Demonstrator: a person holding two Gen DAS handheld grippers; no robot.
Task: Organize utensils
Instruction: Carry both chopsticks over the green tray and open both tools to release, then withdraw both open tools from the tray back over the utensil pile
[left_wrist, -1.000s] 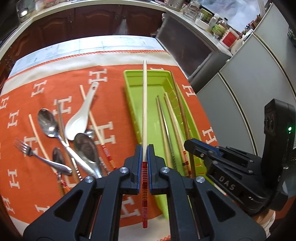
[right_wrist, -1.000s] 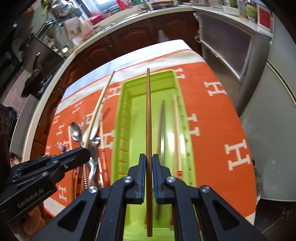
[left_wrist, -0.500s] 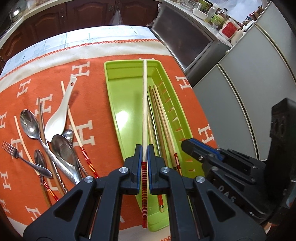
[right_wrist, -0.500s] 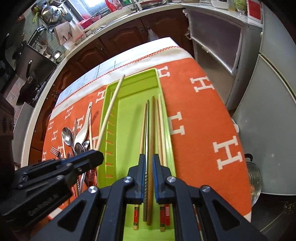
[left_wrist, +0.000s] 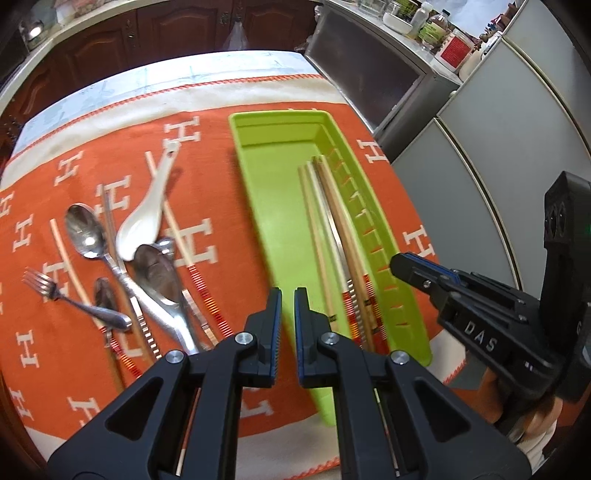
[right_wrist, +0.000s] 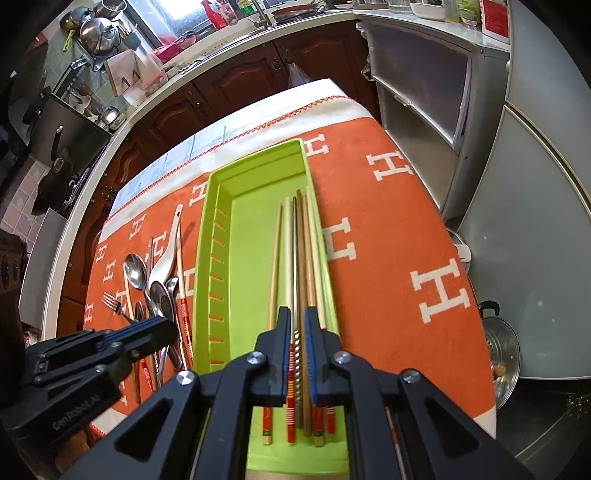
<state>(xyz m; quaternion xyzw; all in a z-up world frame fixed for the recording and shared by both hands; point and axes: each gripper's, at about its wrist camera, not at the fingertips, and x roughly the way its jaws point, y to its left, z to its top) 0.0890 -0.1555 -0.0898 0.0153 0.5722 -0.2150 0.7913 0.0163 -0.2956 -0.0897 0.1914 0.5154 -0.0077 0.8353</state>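
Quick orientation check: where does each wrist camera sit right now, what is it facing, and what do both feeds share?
Left wrist: on the left gripper, looking steeply down at loose spoons on the orange cloth; the right gripper shows at right.
Right wrist: on the right gripper, over chopsticks in the green tray; the left gripper shows at left.
Shared: tray, chopsticks, spoons, cloth.

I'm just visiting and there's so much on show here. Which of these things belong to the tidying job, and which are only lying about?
Part of the job:
- green tray
- chopsticks in the tray
- white spoon
- metal spoons
- fork
- loose chopsticks on the cloth

Just lying about:
- orange cloth
- pots on the rack
- jars on the counter
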